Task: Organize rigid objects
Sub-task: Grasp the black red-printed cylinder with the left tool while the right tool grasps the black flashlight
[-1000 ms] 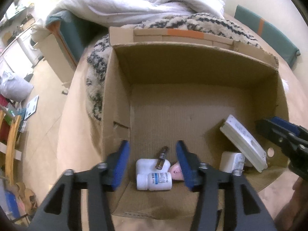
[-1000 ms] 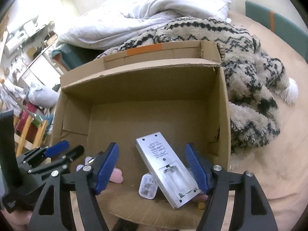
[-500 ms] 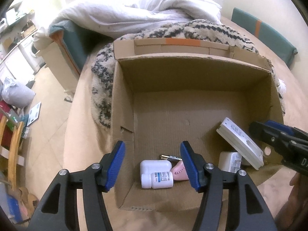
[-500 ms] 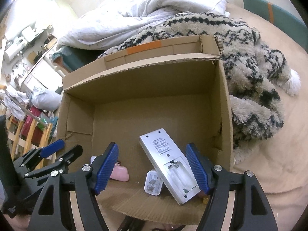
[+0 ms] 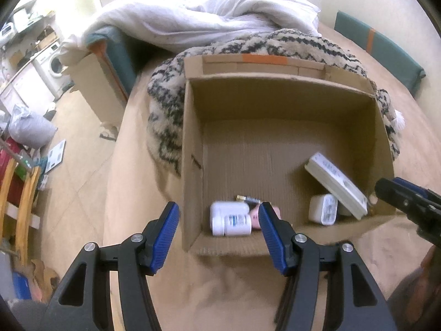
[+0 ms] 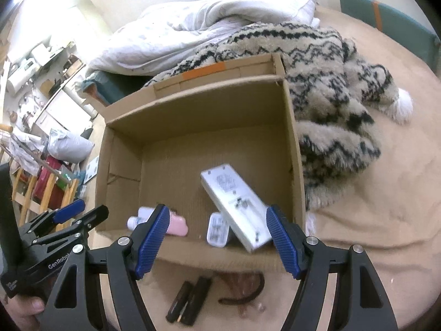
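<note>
One cardboard box [image 5: 193, 149]: two white bottles [image 5: 230, 218], one remote [image 6: 237, 207]. Left claw [image 5: 217, 229], right claw [image 6: 217, 237] both wide, holding nothing.

We read "GenRobot" in white letters on the left gripper [image 6: 69, 215]; the print on the white bottle [image 5: 231, 222] blurs.

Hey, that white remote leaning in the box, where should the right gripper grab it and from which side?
Grip the remote across its narrow width near the raised far end, coming down from above with the right gripper. It is long and flat, and its low end is wedged by the white adapter and the cardboard box wall.
</note>
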`<state>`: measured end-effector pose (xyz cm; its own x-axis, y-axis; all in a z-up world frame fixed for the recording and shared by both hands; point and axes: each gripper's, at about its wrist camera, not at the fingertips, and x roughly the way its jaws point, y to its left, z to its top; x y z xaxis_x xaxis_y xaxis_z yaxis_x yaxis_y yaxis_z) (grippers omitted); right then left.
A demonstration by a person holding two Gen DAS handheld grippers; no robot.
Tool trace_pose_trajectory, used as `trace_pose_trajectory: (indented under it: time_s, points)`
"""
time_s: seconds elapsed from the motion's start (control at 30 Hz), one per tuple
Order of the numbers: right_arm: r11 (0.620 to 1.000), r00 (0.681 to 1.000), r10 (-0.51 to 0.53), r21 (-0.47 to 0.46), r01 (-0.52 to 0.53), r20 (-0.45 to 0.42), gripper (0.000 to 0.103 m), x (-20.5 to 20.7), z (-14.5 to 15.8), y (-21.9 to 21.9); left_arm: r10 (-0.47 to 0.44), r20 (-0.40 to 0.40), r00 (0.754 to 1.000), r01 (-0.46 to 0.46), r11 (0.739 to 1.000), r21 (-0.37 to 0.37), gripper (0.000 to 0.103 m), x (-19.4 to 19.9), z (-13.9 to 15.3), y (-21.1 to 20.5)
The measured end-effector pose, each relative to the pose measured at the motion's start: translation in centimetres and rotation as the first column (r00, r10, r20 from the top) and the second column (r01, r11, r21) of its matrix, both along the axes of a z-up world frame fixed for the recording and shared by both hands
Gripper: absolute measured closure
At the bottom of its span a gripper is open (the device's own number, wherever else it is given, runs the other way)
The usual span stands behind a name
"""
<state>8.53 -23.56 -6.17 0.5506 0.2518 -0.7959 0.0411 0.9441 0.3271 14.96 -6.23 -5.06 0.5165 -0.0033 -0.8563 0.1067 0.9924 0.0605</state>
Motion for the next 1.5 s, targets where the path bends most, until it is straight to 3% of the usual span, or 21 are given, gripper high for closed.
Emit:
trace_pose_trajectory:
  time_s: [0.17,0.3,0.47,0.67,0.73,0.8,0.87,0.97,1.13,1.2,1.23,1.27,1.33,1.5]
  points:
    - [0.999,0.997,-0.014,0.043,0.018,-0.081,0.027,-2.4,-1.3,-0.3,0.025,-0.042,0.999,-0.025,1.000,0.002,0.046,-1.9,-1.4,0.2]
    - [0.994,0.982,-0.042,0.092,0.060,-0.186,0.027,-3.8,-3.4,-0.7,0.007,-0.132,0.991,-0.009,1.000,-0.020,0.046,-3.2,-3.7,-0.9]
    - [0.990,0.976,-0.074,0.103,0.096,-0.207,0.027,-4.0,-4.1,-1.0,-0.072,-0.307,0.949,0.051,0.996,-0.076,0.046,-4.2,-8.0,-3.5]
    - [0.989,0.971,-0.084,0.102,0.109,-0.224,0.027,-3.6,-4.5,-1.2,-0.153,-0.390,0.908,0.146,0.988,-0.048,0.046,-5.2,-11.0,-5.6]
    - [0.989,0.971,-0.081,0.100,0.106,-0.224,0.027,-3.5,-4.6,-1.1,-0.162,-0.398,0.903,0.157,0.987,-0.045,0.049,-5.3,-11.5,-5.8]
    - [0.990,0.971,-0.077,0.097,0.101,-0.225,0.027,-3.5,-4.6,-1.0,-0.163,-0.405,0.900,0.156,0.986,-0.050,0.075,-5.4,-11.8,-5.9]
    - [0.991,0.971,-0.073,0.091,0.096,-0.227,0.027,-3.5,-4.7,-0.8,-0.159,-0.417,0.895,0.152,0.987,-0.049,0.086,-5.4,-12.3,-5.8]
    - [0.992,0.971,-0.064,0.093,0.088,-0.232,0.027,-3.5,-4.8,-0.7,-0.131,-0.397,0.908,0.131,0.991,-0.029,0.086,-5.4,-12.1,-5.2]
    - [0.974,0.948,0.034,0.225,0.040,-0.316,0.027,-3.2,-6.9,0.5,-0.046,-0.381,0.924,0.060,0.998,0.026,0.086,-5.1,-11.7,-3.0]
    - [0.962,0.921,0.080,0.271,0.029,-0.380,0.036,-3.0,-8.6,1.5,-0.001,-0.386,0.922,0.010,1.000,0.020,0.086,-4.9,-11.6,-1.4]
    - [0.957,0.908,0.098,0.288,0.025,-0.407,0.051,-2.9,-9.3,2.0,0.018,-0.391,0.920,-0.014,1.000,0.014,0.086,-4.8,-11.7,-0.8]
    - [0.951,0.898,0.110,0.307,0.028,-0.426,0.056,-2.8,-9.9,2.4,0.040,-0.395,0.918,-0.040,0.999,0.007,0.086,-4.7,-11.6,-0.1]
    - [0.941,0.889,0.130,0.336,0.029,-0.440,0.056,-2.6,-10.8,3.4,0.076,-0.391,0.917,-0.082,0.997,0.003,0.086,-4.5,-11.5,1.0]
    - [0.959,0.874,0.117,0.282,0.024,-0.471,0.062,-1.9,-12.4,5.2,0.110,-0.391,0.914,-0.122,0.992,-0.006,0.086,-4.8,-11.6,2.1]
